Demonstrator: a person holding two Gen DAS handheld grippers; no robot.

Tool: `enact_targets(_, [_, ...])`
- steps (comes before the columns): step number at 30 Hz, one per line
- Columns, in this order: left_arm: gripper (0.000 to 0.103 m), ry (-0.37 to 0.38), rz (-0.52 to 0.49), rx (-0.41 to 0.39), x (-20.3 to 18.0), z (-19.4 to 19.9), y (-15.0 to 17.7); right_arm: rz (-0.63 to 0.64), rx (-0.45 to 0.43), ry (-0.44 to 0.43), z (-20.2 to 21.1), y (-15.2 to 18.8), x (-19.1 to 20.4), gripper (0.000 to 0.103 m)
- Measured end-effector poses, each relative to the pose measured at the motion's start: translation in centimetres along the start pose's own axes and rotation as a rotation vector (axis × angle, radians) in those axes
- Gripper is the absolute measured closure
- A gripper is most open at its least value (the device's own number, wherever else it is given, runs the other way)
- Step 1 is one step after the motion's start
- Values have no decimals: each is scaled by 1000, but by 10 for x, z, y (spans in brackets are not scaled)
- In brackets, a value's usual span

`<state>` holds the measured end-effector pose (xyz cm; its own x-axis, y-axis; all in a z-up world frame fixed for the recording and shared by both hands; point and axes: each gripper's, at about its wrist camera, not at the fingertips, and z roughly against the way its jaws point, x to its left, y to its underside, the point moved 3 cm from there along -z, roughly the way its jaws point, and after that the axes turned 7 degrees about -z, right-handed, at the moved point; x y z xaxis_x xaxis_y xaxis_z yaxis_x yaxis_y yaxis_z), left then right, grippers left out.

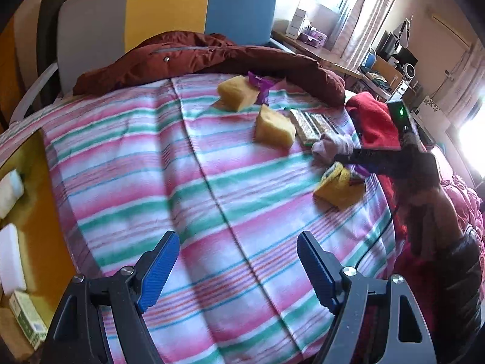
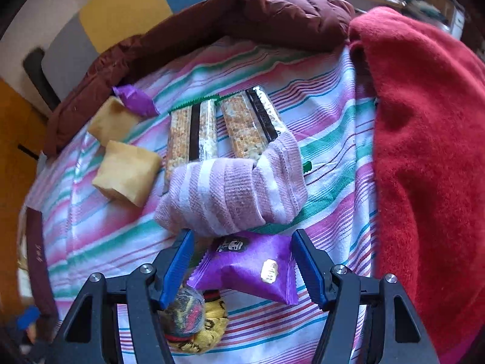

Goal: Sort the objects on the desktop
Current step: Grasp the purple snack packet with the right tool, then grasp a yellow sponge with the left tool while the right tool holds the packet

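On the striped blanket (image 1: 188, 163) lie two yellow sponges (image 1: 274, 127) (image 2: 125, 173), two cereal bars (image 2: 194, 133), a pink striped rolled sock (image 2: 233, 194), a purple snack packet (image 2: 251, 270) and a yellow rolled sock (image 2: 194, 318). My right gripper (image 2: 242, 261) is open, its jaws on either side of the purple packet, not touching it. It shows in the left wrist view (image 1: 348, 157) over the yellow sock (image 1: 336, 188). My left gripper (image 1: 238, 270) is open and empty above bare blanket. A second purple packet (image 2: 136, 100) lies by the far sponge.
A brown padded jacket (image 1: 197, 57) rings the far edge of the blanket. A red blanket (image 2: 424, 136) is heaped at the right. A yellow tray (image 1: 33, 218) at the left holds white blocks (image 1: 10, 257) and a small box. A chair back stands behind.
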<state>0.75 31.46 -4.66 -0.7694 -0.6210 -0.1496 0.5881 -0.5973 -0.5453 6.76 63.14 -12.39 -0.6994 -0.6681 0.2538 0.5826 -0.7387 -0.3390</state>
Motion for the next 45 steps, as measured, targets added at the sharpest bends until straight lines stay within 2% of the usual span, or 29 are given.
enact_targets(4, [22,-2,-14,-8,-4,-10,-18,64,6,68,-7,3,6,39])
enact_targets(14, [20,-27,-91,-1,-23,-43,-58,94,0,96,-8,3,8,47])
enact_targets(22, [16,-42,-227,-6,-49,-75,-94,66,9,106,-11,1,3,43])
enact_targets(26, [11,-36,-261,-3,-52,-95,-113,65,11,102,-12,-1,2,42])
enact_targets(29, [2,-35,-280,25,-52,-113,-124,71,13,103,-14,-2,3,42])
enact_targets(36, [2,-47,-366,67,-63,-149,-138,84,19,109,-17,-3,5,41])
enact_targets(40, [2,-62,-402,87,-66,-168,-143,76,40,109,-21,-4,4,36])
enact_targets(45, [3,-76,-409,105,-65,-188,-146,89,40,113,-23,-5,6,36])
